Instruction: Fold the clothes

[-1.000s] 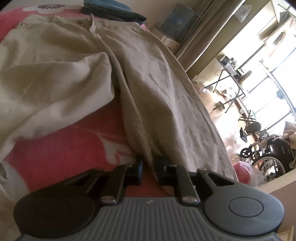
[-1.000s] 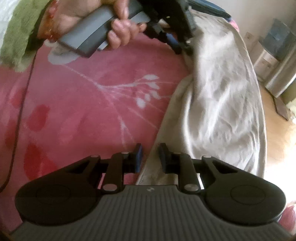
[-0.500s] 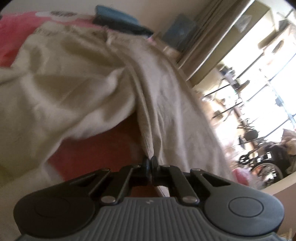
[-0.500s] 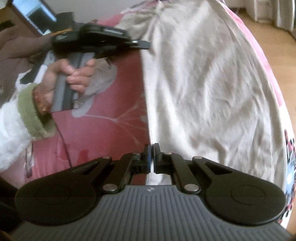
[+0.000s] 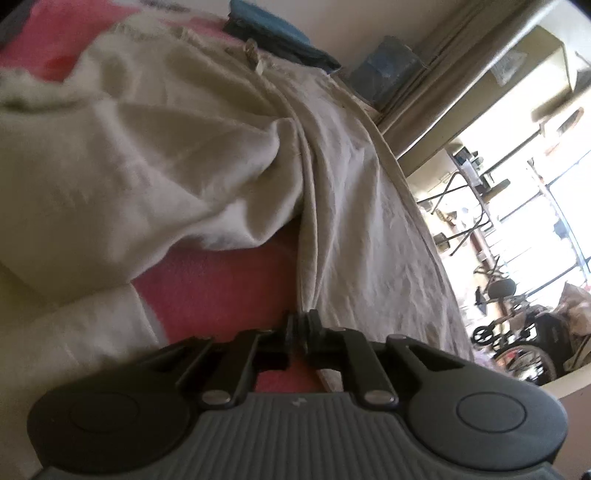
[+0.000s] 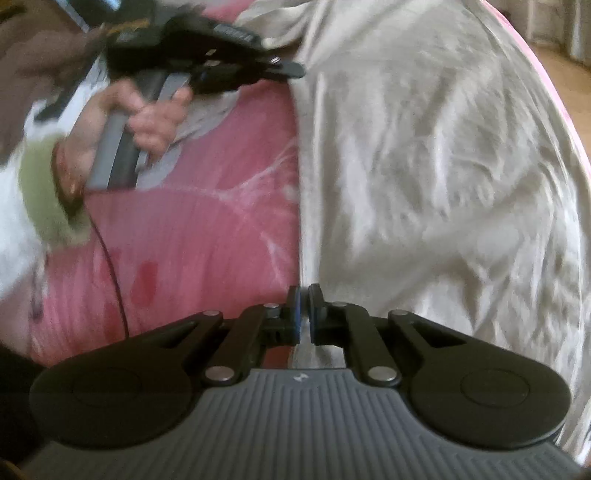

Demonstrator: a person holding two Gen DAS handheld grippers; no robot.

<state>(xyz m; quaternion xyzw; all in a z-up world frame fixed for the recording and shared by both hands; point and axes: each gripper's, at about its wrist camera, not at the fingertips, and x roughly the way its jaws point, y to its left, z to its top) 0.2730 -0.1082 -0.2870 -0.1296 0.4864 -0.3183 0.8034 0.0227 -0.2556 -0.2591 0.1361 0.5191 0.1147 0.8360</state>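
Note:
Beige trousers (image 5: 351,221) lie spread on a pink blanket (image 5: 221,288) on a bed. The inner edge of one leg runs straight into my left gripper (image 5: 301,325), whose pads pinch it; the jaws are opening slightly with the cloth still between them. In the right wrist view the same leg (image 6: 424,184) stretches away, and my right gripper (image 6: 304,314) pinches its edge between blue pads, jaws also easing open a little. The left gripper (image 6: 291,68) shows there too, farther along the edge, held by a hand (image 6: 147,118).
A folded dark blue cloth (image 5: 273,33) lies at the head of the bed. The bed's edge (image 6: 569,122) drops to a wooden floor on the right. A wheelchair (image 5: 517,347) and folding furniture stand in the bright room beyond. A thin cable (image 6: 110,266) crosses the blanket.
Both grippers went from open to closed on the trouser leg's inner edge. The edge is now pulled into a straight line, and the right view has swung round along it.

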